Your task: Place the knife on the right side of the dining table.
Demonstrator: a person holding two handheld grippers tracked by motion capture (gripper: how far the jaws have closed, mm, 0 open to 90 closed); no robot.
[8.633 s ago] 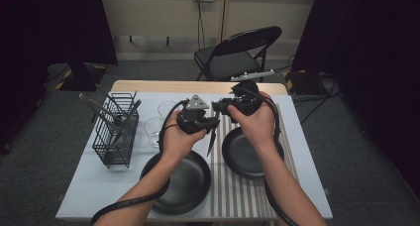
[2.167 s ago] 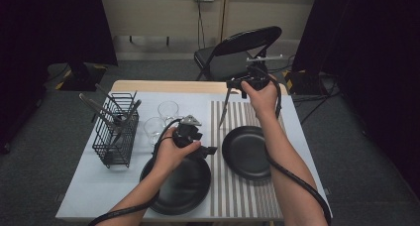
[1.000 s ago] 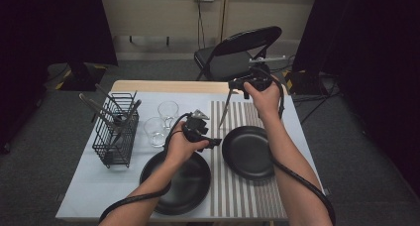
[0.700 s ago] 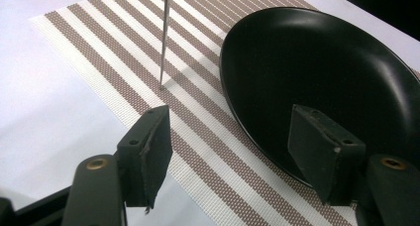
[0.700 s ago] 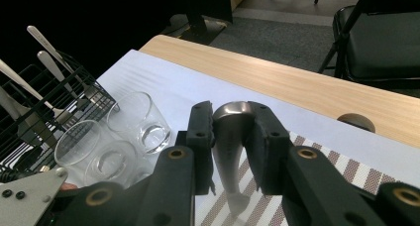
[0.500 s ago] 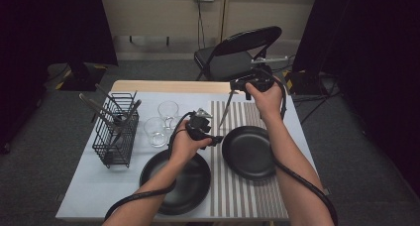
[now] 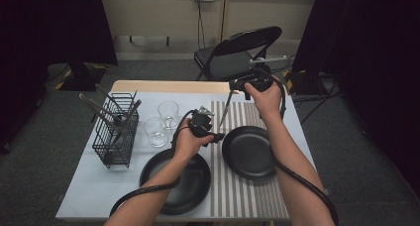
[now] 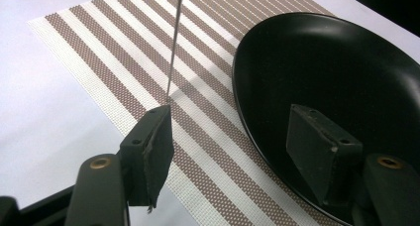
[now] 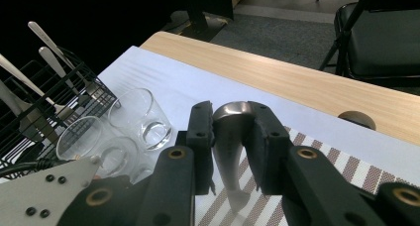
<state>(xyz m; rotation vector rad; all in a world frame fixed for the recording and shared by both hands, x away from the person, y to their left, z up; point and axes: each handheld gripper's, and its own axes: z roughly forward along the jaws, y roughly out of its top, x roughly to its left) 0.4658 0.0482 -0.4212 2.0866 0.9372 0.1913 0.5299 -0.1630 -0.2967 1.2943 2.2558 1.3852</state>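
From above, the right tongs [image 7: 233, 87] hang over the far edge of the counter [image 7: 84, 186], gripping the handle end of a slim metal utensil [image 7: 224, 112] that slopes down toward the striped placemat [image 7: 237, 196]. Which kind of utensil it is cannot be told there. The right gripper view adds the grip itself: both black pads are pressed against the rounded silver handle [image 9: 233, 137], which drops away below them, its lower end blurred above the stripes.

The left tongs [image 7: 213, 133] sit near the middle of the counter, just beside the utensil's lower end. The left gripper view shows their jaws standing apart with nothing clamped between them; they have just been closing a little. The thin shaft [image 8: 172, 42] comes down from the top edge of that view to meet the tip of the left-hand pad [image 8: 159, 146], while the other pad hangs over the rim of the black plate [image 8: 337, 87]. Whether shaft and pad touch cannot be told.

That plate [image 7: 249, 151] lies on the placemat toward the right edge; a second black plate [image 7: 176, 181] lies near the front edge, under the left forearm. Two empty glasses [image 7: 162, 122] stand left of the left tongs, and a black wire caddy [image 7: 116, 134] holding cutlery stands by the left edge. A folding chair [image 7: 233, 55] stands beyond the far edge.
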